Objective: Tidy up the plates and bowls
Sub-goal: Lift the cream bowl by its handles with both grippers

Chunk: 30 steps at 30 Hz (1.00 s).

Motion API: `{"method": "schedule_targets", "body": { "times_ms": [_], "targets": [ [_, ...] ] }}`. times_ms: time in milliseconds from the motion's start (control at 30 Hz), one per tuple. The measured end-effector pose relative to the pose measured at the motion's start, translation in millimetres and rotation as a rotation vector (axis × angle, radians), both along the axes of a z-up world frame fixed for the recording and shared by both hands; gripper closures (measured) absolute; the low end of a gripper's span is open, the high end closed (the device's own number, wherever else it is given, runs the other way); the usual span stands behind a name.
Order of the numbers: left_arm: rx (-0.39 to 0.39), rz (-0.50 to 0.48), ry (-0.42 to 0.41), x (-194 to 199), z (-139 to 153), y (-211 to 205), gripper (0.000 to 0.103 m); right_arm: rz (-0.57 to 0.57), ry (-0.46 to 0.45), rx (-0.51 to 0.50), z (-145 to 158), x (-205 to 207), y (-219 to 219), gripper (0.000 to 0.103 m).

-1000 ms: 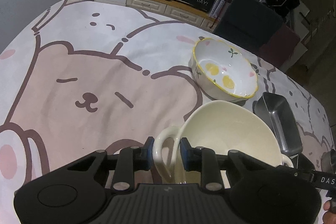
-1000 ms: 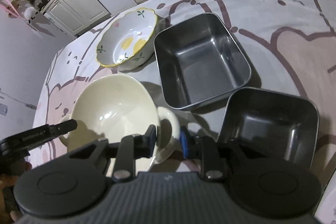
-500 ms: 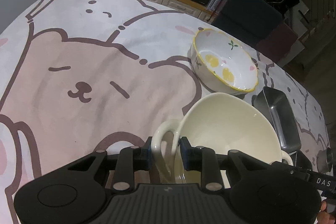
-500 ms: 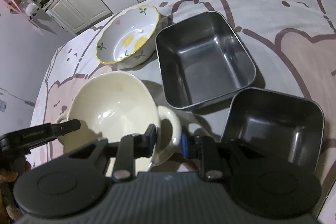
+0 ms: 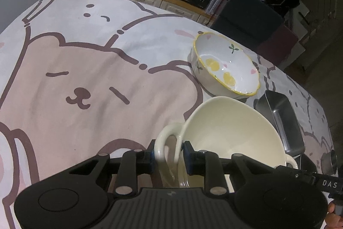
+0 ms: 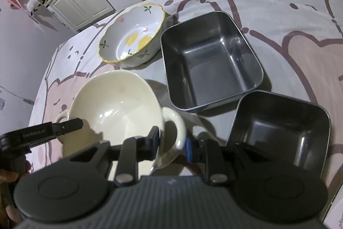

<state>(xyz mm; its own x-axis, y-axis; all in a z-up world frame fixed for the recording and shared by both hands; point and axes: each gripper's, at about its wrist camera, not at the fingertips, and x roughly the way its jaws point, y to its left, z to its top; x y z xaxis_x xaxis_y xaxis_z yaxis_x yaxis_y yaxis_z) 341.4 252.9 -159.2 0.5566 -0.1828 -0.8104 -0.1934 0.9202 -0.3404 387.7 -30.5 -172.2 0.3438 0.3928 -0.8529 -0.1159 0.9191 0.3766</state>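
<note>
1. Two tongs, one cream bowl point(image 5: 231, 134). Left tongs point(image 5: 168, 156) are narrowed onto its left loop handle, pads touching both sides of the loop. Right tongs point(image 6: 171, 143) clamp the opposite handle the same way.
2. Cream bowl point(image 6: 115, 106) sits between both tongs over the bear-print worktop point(image 5: 85, 70), rim tilted. Can't tell whether its base touches the cloth.
3. Handle-to-handle axis runs straight from one set of tongs to the other; bowl mouth faces up, leaning toward the right side.
4. Floral bowl point(image 5: 225, 67), yellow rim and lemon print, stands upright just beyond the cream bowl, apart from it.
5. Left wrist view only: steel tray point(image 5: 280, 119) seen edge-on, mostly hidden behind the cream bowl; wide bare stretch of bear print to the left.
6. Right wrist view only: large steel tray point(image 6: 212, 59) shown whole, right beside the floral bowl point(image 6: 133, 35); smaller square steel tray point(image 6: 280, 130) nearer the camera, corner close to the large one. Both trays open side up.
</note>
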Motion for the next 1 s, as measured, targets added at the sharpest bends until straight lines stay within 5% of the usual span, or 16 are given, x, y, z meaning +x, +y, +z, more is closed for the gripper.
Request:
{"method": "schedule_targets", "body": {
  "times_ms": [333,500,633,800,1000],
  "targets": [
    [-0.031,0.012,-0.033,3,-4,4,0.077,0.026,-0.036,-0.013,0,1,1,0.073],
    [0.081,-0.028,-0.063,6,-1,-9,0.071,0.035,-0.044,-0.019,0,1,1,0.073],
    [0.098,-0.039,-0.054,9,0,-9,0.069,0.037,-0.043,-0.025,1,1,3,0.072],
    [0.175,-0.07,-0.047,12,2,-12,0.056,0.033,-0.038,-0.018,0,1,1,0.072],
    [0.069,-0.052,-0.023,16,1,-4,0.072,0.03,-0.029,-0.007,-1,3,-1,0.072]
  ]
}}
